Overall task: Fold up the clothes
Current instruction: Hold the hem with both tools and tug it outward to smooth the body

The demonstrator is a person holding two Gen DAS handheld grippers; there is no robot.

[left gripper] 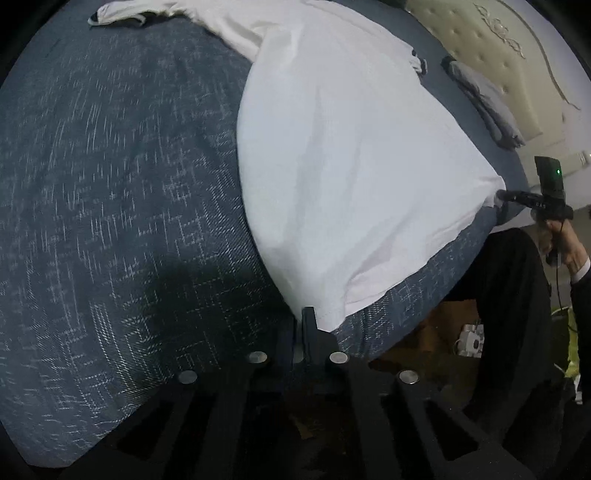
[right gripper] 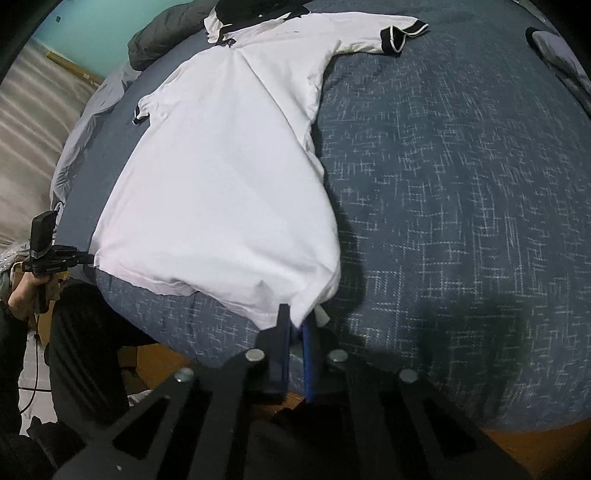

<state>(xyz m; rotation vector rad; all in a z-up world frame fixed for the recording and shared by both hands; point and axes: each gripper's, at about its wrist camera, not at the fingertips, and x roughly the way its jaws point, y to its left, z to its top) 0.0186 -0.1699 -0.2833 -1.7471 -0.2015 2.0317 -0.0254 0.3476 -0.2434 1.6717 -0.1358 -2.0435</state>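
Note:
A white polo shirt (left gripper: 332,166) with black-trimmed collar and sleeve cuffs lies spread flat on a blue patterned bedspread (left gripper: 110,203), collar away from me. My left gripper (left gripper: 304,314) is shut on one bottom hem corner. In the right wrist view the shirt (right gripper: 229,177) stretches away, and my right gripper (right gripper: 297,321) is shut on the other hem corner, its blue pads pinching the cloth. Each view shows the opposite gripper at the far hem corner: the right gripper (left gripper: 504,195) and the left gripper (right gripper: 90,258). The hem hangs taut between them near the bed's edge.
A folded grey garment (left gripper: 491,107) lies by the cream tufted headboard (left gripper: 498,44). A dark bundle (right gripper: 162,33) and pale grey cloth (right gripper: 92,122) sit at the bed's far left. The person's dark trouser leg (left gripper: 509,295) stands at the bed edge over wooden floor (right gripper: 535,439).

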